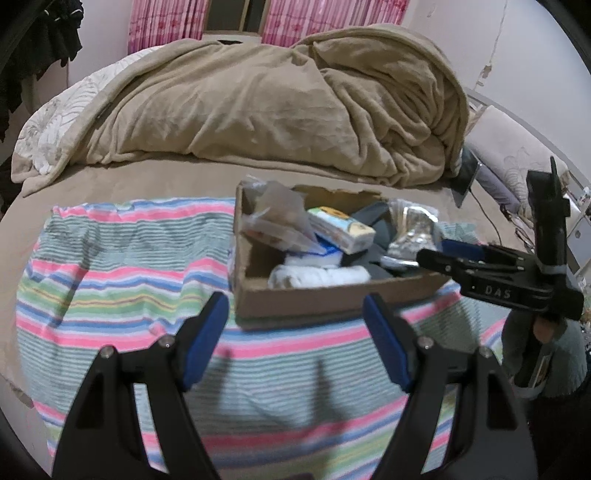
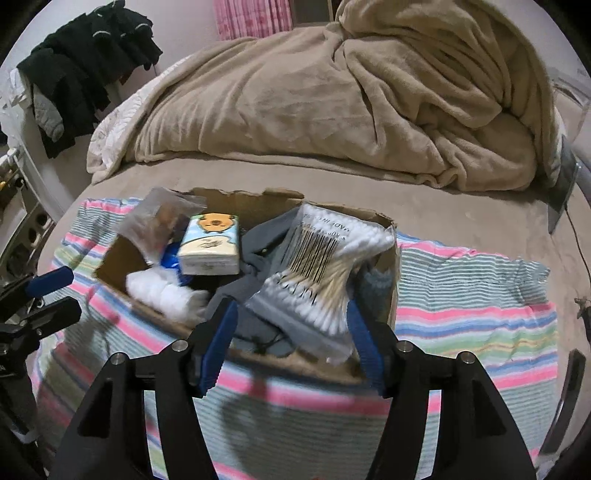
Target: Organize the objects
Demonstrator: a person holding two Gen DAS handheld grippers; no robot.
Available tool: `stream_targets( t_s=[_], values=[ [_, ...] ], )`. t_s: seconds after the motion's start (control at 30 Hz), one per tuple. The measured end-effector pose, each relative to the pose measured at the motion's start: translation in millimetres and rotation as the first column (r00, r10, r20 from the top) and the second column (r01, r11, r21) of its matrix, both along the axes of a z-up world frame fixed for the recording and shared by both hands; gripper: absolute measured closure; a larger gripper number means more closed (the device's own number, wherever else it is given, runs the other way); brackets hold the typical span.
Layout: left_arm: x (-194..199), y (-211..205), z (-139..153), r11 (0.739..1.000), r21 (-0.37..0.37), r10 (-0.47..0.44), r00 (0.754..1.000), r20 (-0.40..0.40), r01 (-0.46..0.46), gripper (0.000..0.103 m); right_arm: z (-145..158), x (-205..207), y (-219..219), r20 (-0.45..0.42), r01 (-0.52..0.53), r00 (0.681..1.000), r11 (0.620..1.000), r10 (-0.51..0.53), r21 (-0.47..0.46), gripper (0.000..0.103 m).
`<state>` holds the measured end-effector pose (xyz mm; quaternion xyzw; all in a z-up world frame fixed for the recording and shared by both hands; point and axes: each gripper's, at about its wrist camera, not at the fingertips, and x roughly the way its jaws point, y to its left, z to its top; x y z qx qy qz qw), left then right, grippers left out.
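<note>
Cotton swabs (image 2: 317, 273) in a crinkly clear bag lie nearest the right gripper (image 2: 291, 343), whose jaws stand spread and empty at the cardboard box (image 2: 391, 295); light, slippery and floppy, the bag probably suits a pinch across its banded middle. Farther left, the left gripper (image 1: 295, 339) hovers spread over the striped cloth (image 1: 110, 273).

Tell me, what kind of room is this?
Most likely a bedroom: a bed with a rumpled beige blanket, pink curtains at the window, and dark clothes hanging beside it. A cardboard box of small items sits on the bed.
</note>
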<state>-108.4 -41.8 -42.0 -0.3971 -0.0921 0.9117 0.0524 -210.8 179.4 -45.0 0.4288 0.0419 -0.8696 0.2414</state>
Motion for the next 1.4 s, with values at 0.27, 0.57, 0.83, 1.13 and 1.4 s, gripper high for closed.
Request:
stream_targets(
  t_s=[0.27, 0.57, 0.83, 1.13, 1.4],
  values=[
    [35.4, 10.4, 22.1, 1.0, 0.002, -0.008, 0.999, -0.036, 0.008, 0.026, 29.2, 44.5, 6.4, -0.044, 0.001, 0.999, 0.999, -0.002, -0.032, 0.031],
    [79.2, 19.1, 48.8, 1.0, -0.002, -0.002, 0.996, -0.09, 0.002, 0.019, 62.5, 95.9, 14.6, -0.102, 0.005, 0.995, 0.998, -0.011, -0.061, 0.031],
    [113.0, 30.9, 69.2, 0.999, -0.037, 0.001, 0.992, -0.128, -0.005, 0.019, 82.2, 133.7, 23.9, -0.143, 0.009, 0.989, 0.997, -0.02, -0.078, 0.031],
    [157.0, 36.9, 91.1, 0.996, -0.067, 0.038, 0.981, -0.192, -0.052, 0.006, 103.5, 178.6, 29.7, -0.2, 0.015, 0.979, 0.995, -0.035, -0.097, 0.031],
    [196.6, 46.1, 114.4, 0.992, -0.098, 0.051, 0.965, -0.258, -0.079, 0.006, 124.4, 219.8, 40.2, -0.256, 0.022, 0.965, 0.992, -0.053, -0.123, 0.027]
  ],
)
